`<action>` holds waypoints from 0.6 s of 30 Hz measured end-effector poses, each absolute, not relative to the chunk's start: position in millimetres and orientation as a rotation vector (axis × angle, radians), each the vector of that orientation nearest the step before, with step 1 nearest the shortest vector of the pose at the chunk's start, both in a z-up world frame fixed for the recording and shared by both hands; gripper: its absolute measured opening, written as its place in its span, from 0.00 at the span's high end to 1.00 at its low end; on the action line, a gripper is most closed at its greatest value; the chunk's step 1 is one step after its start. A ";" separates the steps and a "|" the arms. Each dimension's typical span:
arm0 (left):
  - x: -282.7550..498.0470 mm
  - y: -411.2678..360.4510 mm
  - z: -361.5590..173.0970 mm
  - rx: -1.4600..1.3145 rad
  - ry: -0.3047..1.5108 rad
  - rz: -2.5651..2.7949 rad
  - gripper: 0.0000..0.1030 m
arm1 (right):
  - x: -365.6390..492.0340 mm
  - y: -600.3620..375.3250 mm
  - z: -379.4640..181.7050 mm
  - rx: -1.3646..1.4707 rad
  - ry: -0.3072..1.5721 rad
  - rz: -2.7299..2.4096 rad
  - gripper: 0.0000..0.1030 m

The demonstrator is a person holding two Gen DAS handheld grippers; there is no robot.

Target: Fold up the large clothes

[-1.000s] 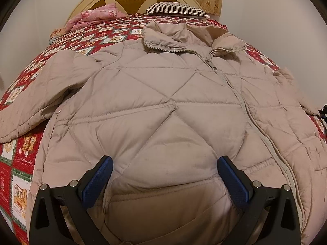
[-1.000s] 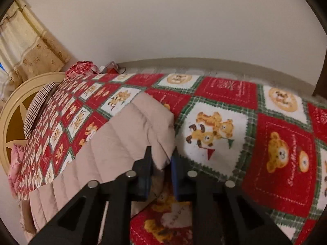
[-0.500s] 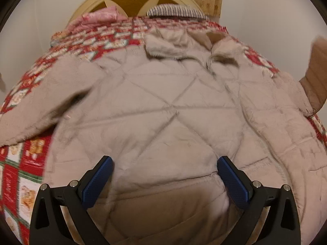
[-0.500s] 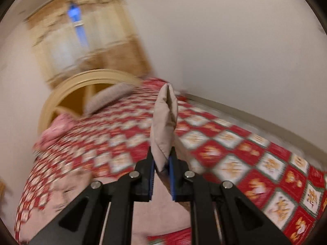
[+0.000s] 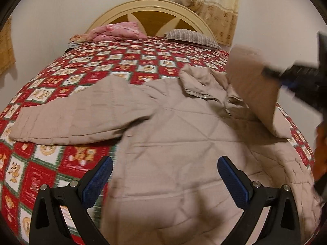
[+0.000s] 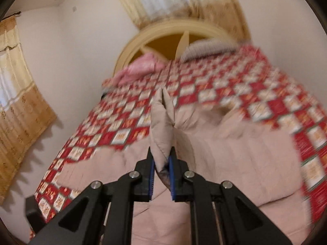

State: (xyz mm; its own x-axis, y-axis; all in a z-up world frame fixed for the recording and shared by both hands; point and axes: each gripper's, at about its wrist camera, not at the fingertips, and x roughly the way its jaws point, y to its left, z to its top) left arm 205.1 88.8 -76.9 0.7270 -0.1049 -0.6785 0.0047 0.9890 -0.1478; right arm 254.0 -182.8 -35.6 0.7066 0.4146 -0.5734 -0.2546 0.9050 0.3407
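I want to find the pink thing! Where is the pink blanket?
In the left wrist view the pink blanket lies bunched at the head of the bed, against the headboard, left of the striped pillow.

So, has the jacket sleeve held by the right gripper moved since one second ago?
Yes. The right gripper has lifted the sleeve off the quilt and carried it inward over the jacket body.

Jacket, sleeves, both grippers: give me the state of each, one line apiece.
Jacket: spread flat, front up, on the bed quilt.
Right sleeve: lifted off the bed, its cuff pinched in the right gripper.
Left sleeve: lying flat, stretched out sideways on the quilt.
Right gripper: shut on the sleeve.
Left gripper: open, above the jacket hem, holding nothing.
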 end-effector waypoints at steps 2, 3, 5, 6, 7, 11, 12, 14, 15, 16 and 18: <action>204.5 96.5 -78.1 -0.145 0.751 -0.049 0.01 | 255.3 -163.9 -56.5 0.226 0.735 0.389 0.86; 205.0 99.8 -79.2 -0.150 0.752 -0.045 0.01 | 258.6 -154.8 -72.4 0.212 0.761 0.391 0.86; 206.7 104.1 -81.3 -0.155 0.754 -0.037 0.01 | 259.4 -147.2 -88.4 0.190 0.796 0.402 0.86; 206.8 106.6 -82.6 -0.157 0.754 -0.033 0.01 | 260.4 -143.7 -97.5 0.187 0.814 0.412 0.85; 206.7 107.7 -83.7 -0.159 0.755 -0.031 0.01 | 257.9 -141.2 -99.4 0.193 0.827 0.425 0.85; 208.7 108.5 -88.4 -0.163 0.765 -0.031 0.01 | 258.3 -129.9 -121.8 0.205 0.893 0.501 0.81; 209.1 108.8 -89.1 -0.165 0.767 -0.033 0.01 | 258.5 -127.9 -123.4 0.190 0.901 0.503 0.79; 210.0 108.7 -89.9 -0.163 0.767 -0.034 0.01 | 258.7 -120.6 -129.6 0.179 0.928 0.528 0.67; 210.7 108.4 -90.2 -0.160 0.769 -0.032 0.01 | 260.1 -118.6 -131.5 0.195 0.946 0.560 0.46; 211.7 107.8 -90.2 -0.159 0.774 -0.031 0.01 | 260.8 -117.4 -131.2 0.222 0.952 0.593 0.35; 213.6 107.3 -88.3 -0.164 0.777 -0.040 0.01 | 254.8 -120.1 -117.1 0.253 0.908 0.627 0.24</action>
State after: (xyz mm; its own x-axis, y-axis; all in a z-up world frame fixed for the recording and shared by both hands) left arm 213.6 107.3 -88.3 0.7131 -0.0964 -0.6944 -0.0246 0.9864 -0.1623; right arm 254.8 -120.1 -117.1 0.4531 0.6043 -0.6553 -0.3984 0.7949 0.4576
